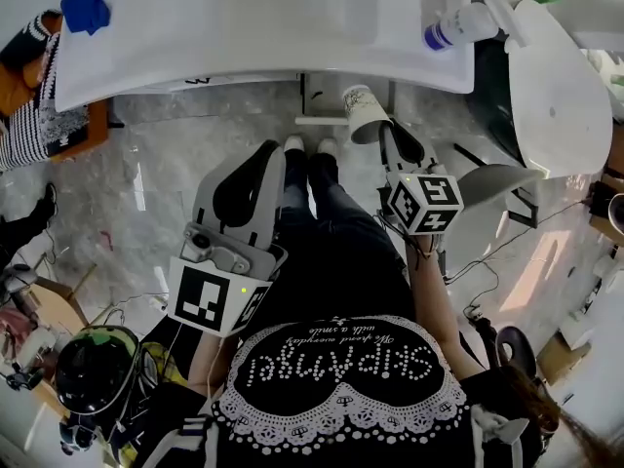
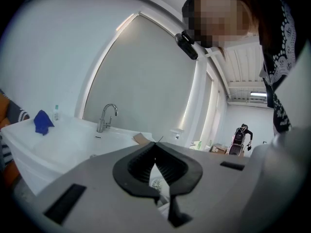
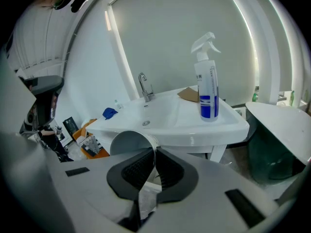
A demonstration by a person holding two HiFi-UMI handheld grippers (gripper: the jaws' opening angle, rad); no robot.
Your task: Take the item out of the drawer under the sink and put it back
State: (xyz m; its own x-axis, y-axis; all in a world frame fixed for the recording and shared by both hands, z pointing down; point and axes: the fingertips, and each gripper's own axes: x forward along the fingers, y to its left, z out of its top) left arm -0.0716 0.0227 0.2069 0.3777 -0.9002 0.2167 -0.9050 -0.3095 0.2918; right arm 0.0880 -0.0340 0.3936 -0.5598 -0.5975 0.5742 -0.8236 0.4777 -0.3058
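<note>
A white paper cup [image 1: 365, 111] hangs on its side just below the front edge of the white sink [image 1: 263, 37]. My right gripper [image 1: 388, 136] is shut on the cup's rim. In the right gripper view the cup [image 3: 127, 142] has its open mouth turned toward the camera, and the wall of the cup is pinched between the pads of my right gripper [image 3: 154, 153]. My left gripper [image 1: 269, 154] is held lower at the left, over the person's legs. In its own view the left gripper [image 2: 155, 145] has its jaws together with nothing between them. The cabinet front under the sink [image 1: 327, 96] is partly hidden.
A spray bottle [image 1: 460, 25] lies near the sink's right corner, and a blue cloth [image 1: 86, 6] lies at its left. The faucet [image 3: 144, 86] stands at the back. A white rounded fixture [image 1: 556, 86] is at the right, an orange box [image 1: 44, 125] at the left. The floor is marble tile.
</note>
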